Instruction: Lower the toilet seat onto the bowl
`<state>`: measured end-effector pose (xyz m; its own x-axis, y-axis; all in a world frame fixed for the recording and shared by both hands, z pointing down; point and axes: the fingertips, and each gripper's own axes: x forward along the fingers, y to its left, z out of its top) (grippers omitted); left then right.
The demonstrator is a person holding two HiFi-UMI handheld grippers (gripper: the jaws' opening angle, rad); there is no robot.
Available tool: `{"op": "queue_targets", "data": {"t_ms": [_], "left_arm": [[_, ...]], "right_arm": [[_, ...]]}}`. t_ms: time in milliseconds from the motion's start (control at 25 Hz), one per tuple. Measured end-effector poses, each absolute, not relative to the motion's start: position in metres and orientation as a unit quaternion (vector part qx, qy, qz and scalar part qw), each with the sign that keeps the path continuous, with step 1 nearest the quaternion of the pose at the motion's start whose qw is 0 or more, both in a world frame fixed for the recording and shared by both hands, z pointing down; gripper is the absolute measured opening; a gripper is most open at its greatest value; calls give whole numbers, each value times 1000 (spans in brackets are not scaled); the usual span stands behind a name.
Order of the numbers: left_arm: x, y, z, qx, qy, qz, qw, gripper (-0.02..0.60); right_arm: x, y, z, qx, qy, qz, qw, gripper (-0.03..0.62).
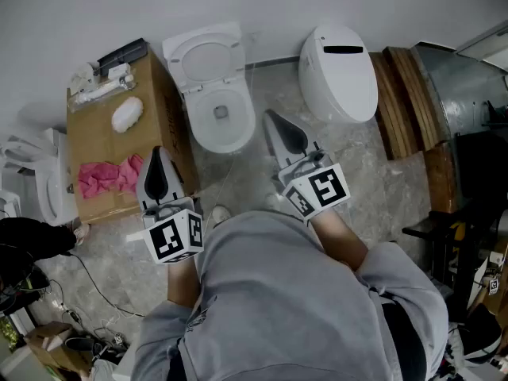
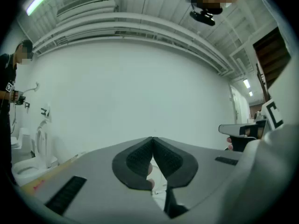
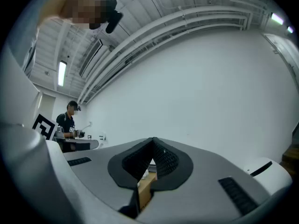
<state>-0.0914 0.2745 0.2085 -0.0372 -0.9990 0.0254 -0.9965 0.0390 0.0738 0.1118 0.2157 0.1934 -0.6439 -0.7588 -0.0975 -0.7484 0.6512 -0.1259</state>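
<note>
The toilet bowl [image 1: 221, 124] stands on the floor by the wall. Its seat [image 1: 208, 55] is raised at the back, ahead and between both claws. The right claw [image 1: 271, 119], shut and empty, looks nearer than the left claw [image 1: 159, 155], which is also shut and empty.

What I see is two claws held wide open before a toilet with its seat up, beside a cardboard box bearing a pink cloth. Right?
Not quite. The left claw and right claw are shut and empty, as both gripper views show. The toilet seat is up, and the pink cloth lies on the cardboard box.
</note>
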Motion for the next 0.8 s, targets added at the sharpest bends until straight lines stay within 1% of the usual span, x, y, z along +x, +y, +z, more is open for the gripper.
{"op": "queue_targets", "data": {"t_ms": [520,800], "left_arm": [[-76,279,207,692,-721,-14,31,0],[-53,284,209,689,-724,-10,33,0]], "right_arm": [[127,222,193,-418,905,-37,74,-2],[149,228,195,-408,909,-39,76,-2]]}}
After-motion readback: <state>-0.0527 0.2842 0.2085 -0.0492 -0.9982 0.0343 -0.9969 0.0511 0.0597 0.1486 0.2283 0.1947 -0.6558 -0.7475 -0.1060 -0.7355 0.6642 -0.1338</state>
